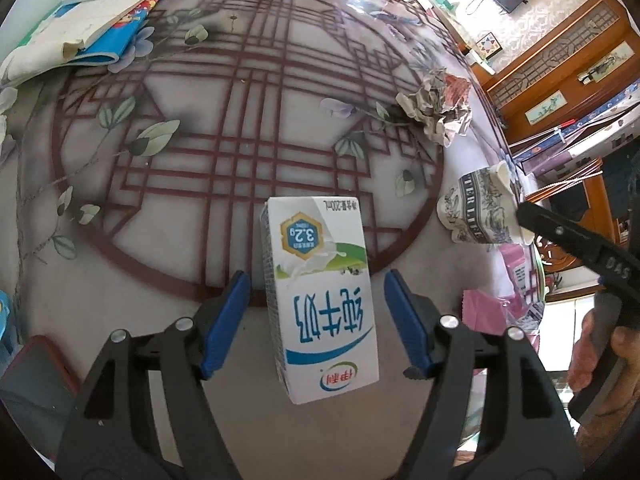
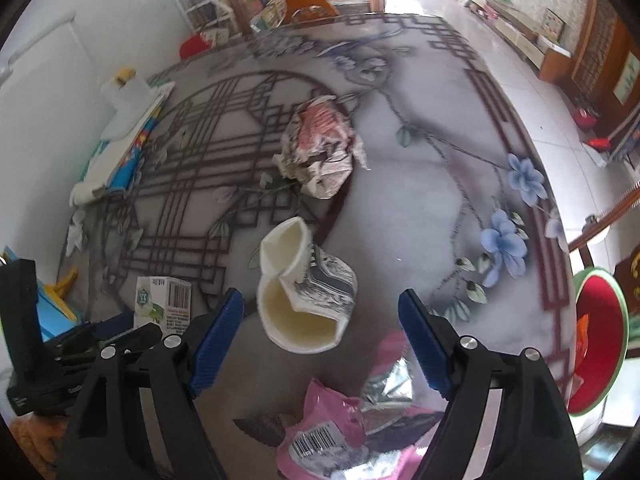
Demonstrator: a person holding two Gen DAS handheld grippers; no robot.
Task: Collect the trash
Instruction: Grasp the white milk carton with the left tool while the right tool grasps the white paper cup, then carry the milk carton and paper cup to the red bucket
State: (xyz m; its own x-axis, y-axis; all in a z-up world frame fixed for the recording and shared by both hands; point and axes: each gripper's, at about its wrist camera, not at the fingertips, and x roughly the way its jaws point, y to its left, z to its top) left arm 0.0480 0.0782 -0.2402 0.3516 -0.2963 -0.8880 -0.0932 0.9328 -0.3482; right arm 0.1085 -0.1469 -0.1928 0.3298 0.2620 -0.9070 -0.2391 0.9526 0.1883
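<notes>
A white milk carton (image 1: pixel 324 296) with blue and green print stands between the blue pads of my left gripper (image 1: pixel 316 312), which is open, pads apart from its sides. The carton also shows in the right wrist view (image 2: pixel 162 298), with the left gripper around it. A crushed paper cup (image 2: pixel 304 300) lies on its side just ahead of my open right gripper (image 2: pixel 320 324); it also shows in the left wrist view (image 1: pixel 480 212). A crumpled paper ball (image 2: pixel 320 148) lies farther out on the table (image 2: pixel 420 184). A pink wrapper (image 2: pixel 332 432) lies under the right gripper.
A stack of books and papers (image 1: pixel 92 20) lies at the table's far left. A watermelon-patterned bin (image 2: pixel 596 344) stands beside the table at the right. A red-edged phone (image 1: pixel 32 388) lies near the left gripper. Wooden cabinets (image 1: pixel 560 76) stand beyond the table.
</notes>
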